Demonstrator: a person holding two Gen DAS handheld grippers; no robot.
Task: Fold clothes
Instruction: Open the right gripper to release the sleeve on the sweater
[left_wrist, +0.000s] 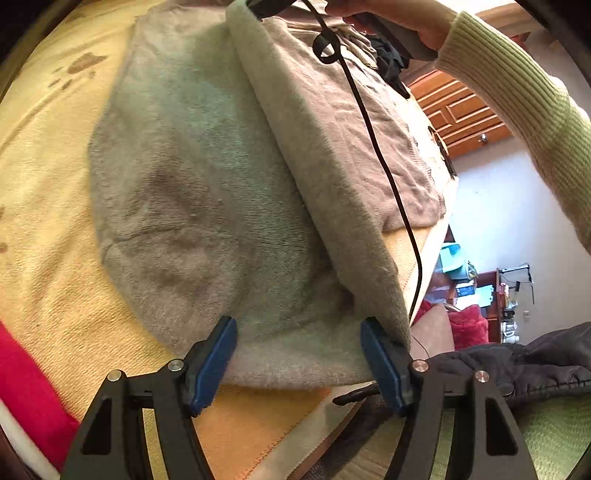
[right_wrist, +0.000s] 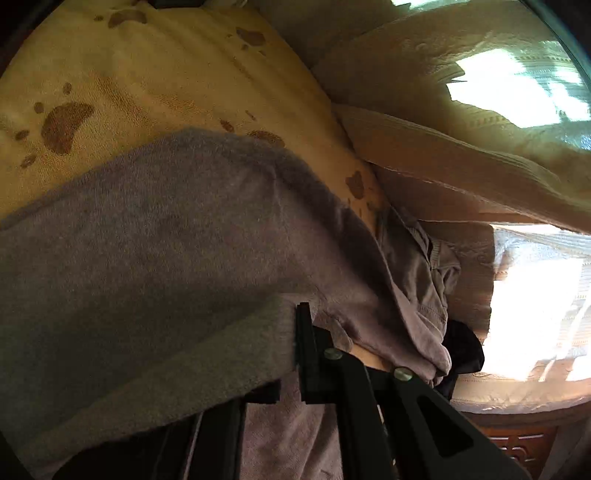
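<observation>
A fuzzy grey sweater (left_wrist: 192, 192) lies spread on a yellow blanket (left_wrist: 40, 192) with brown paw prints. One side of it is lifted as a long flap (left_wrist: 295, 147) running from the top of the left wrist view down to the lower right. My left gripper (left_wrist: 301, 363) stands open over the sweater's near hem, with its right pad (left_wrist: 384, 365) against the flap's lower corner. In the right wrist view my right gripper (right_wrist: 295, 321) is shut on the sweater's (right_wrist: 166, 240) edge. The cloth drapes over its left finger and hides it.
A brown garment (left_wrist: 351, 122) lies beyond the flap, with a black cable (left_wrist: 373, 129) hanging across it. A hand in a pale green ribbed sleeve (left_wrist: 517, 96) is at the upper right. A dark jacket (left_wrist: 524, 362) and red cloth (left_wrist: 26, 387) flank my left gripper. Beige clothes (right_wrist: 424, 158) are piled to the right.
</observation>
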